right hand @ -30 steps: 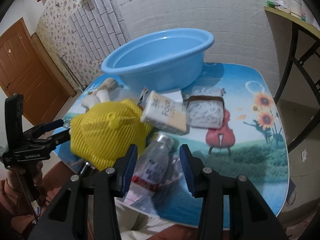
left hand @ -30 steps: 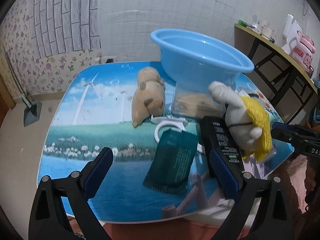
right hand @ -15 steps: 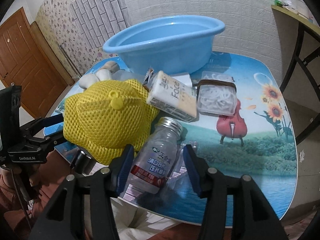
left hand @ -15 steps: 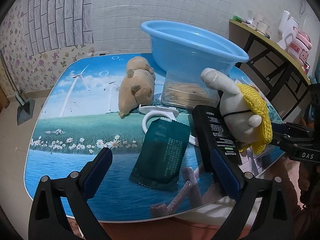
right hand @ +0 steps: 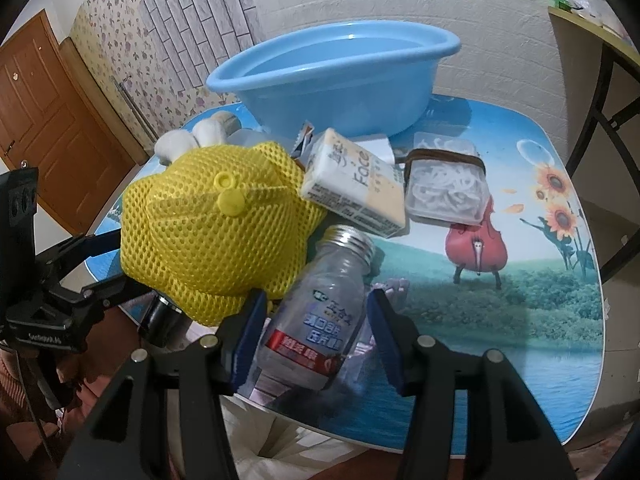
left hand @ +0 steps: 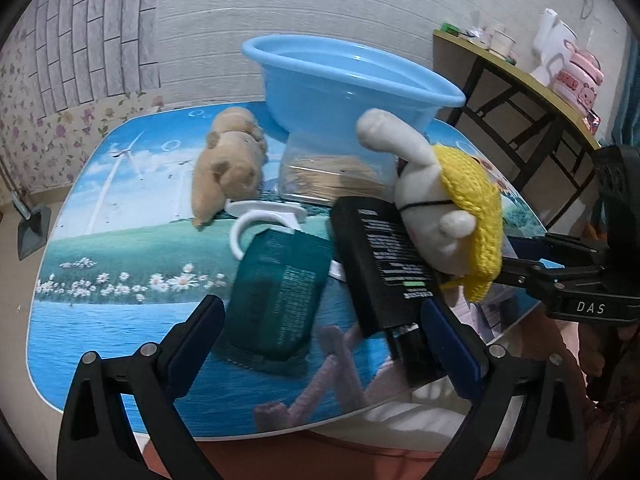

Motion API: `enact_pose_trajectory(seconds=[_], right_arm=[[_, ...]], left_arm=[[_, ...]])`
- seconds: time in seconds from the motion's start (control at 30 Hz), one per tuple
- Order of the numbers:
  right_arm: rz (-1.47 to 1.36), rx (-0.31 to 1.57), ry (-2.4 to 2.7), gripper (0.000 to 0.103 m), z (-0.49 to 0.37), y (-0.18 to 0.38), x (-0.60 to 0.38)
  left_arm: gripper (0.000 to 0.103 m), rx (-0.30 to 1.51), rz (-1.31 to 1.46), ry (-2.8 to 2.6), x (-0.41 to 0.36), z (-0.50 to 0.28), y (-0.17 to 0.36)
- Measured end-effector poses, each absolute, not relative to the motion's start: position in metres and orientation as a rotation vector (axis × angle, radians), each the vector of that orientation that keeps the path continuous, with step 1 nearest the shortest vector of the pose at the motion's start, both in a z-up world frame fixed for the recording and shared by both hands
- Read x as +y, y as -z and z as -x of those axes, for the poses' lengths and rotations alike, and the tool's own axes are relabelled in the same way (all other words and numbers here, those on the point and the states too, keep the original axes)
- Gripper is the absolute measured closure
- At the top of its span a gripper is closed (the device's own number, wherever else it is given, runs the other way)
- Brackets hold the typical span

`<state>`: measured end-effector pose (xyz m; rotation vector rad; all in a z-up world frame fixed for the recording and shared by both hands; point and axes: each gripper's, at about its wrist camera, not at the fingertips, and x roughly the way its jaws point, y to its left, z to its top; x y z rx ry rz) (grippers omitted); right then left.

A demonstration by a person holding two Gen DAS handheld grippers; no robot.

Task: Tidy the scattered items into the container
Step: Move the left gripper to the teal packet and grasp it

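I am at the pick-up step: my right gripper [right hand: 316, 332] straddles the clear bottle [right hand: 320, 312] at lower centre, jaws spread and not yet pressing its sides. My left gripper [left hand: 320, 344] hangs with jaws wide apart above the green pouch [left hand: 276, 296], holding nothing. Next I judge: close on the bottle (it looks slippery), lift, carry it to the blue basin [right hand: 336, 76] at upper centre.

Brown wooden door [right hand: 48, 120] at left beside floral wallpaper [right hand: 120, 36]; dustpan [left hand: 34, 232] on floor; pink cartoon container [left hand: 576, 80] atop yellow-topped side table [left hand: 520, 76].
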<state>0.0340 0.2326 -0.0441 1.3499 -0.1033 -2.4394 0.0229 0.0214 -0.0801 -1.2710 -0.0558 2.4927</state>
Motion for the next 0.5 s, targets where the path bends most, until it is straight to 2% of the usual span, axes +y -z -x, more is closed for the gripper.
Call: enact_pose_trajectory(seconds=[0.5], right_arm=[[-1.345, -0.155, 2.498, 0.051, -0.032, 0.044, 0.252]], left_arm=[[0.004, -0.042, 1.264, -2.535, 0.01, -0.024, 0.078]])
